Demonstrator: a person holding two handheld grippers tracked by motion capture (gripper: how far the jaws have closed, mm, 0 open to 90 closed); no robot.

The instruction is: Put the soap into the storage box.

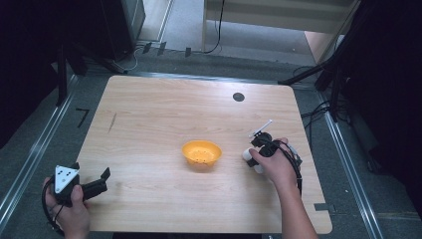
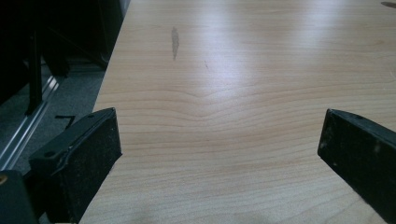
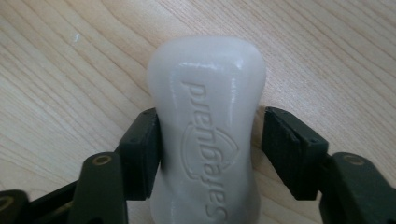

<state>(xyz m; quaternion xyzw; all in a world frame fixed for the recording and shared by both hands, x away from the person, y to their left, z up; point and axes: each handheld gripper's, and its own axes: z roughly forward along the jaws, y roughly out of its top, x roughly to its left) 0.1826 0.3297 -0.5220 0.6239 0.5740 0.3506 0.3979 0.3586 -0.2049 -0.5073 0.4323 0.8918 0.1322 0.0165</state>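
Note:
A white bar of soap (image 3: 208,135) with raised lettering lies flat on the wooden table (image 1: 149,114), right of an orange bowl (image 1: 201,152). My right gripper (image 3: 210,149) straddles the bar: the left pad (image 3: 142,154) touches its side, while the right pad (image 3: 285,149) stands a sliver off it. In the high view the soap (image 1: 247,154) peeks out left of the hand holding the right gripper (image 1: 255,149). My left gripper (image 1: 102,181) rests at the table's near left corner, jaws wide apart over bare wood (image 2: 219,154).
The orange bowl stands at the table's middle with dark specks inside. A round black spot (image 1: 238,96) marks the far side of the table. Metal rails and cables run along both table edges on the floor.

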